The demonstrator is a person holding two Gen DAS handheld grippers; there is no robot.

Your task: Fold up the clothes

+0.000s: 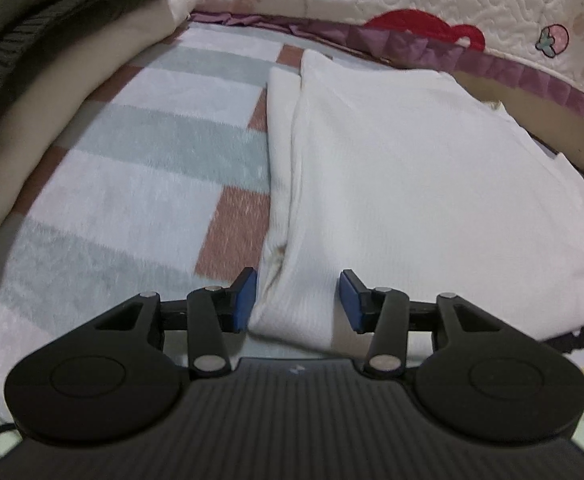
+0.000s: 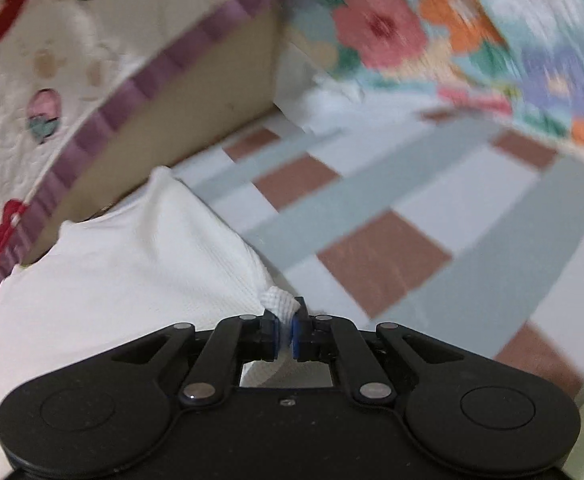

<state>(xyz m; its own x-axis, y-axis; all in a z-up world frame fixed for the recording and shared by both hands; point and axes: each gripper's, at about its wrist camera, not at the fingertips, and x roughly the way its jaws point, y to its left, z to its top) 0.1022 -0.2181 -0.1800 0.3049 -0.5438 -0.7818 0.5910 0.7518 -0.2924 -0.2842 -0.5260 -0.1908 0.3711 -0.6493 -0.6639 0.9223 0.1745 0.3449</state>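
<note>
A white ribbed garment [image 1: 392, 168] lies partly folded on a checked bedsheet [image 1: 131, 152]. My left gripper [image 1: 298, 300] is open, its blue pads on either side of the garment's near folded edge, not closed on it. In the right wrist view the same white garment [image 2: 123, 264] lies to the left. My right gripper [image 2: 285, 330] is shut on a pinched corner of this garment, which bunches up between the blue pads.
A stack of folded clothes, beige and dark grey [image 1: 51, 60], sits at the left. A quilted white cover with red shapes and purple trim [image 1: 432, 12] borders the far side. A floral blanket [image 2: 472, 40] lies at the right. The checked sheet [image 2: 412, 220] stretches to the right.
</note>
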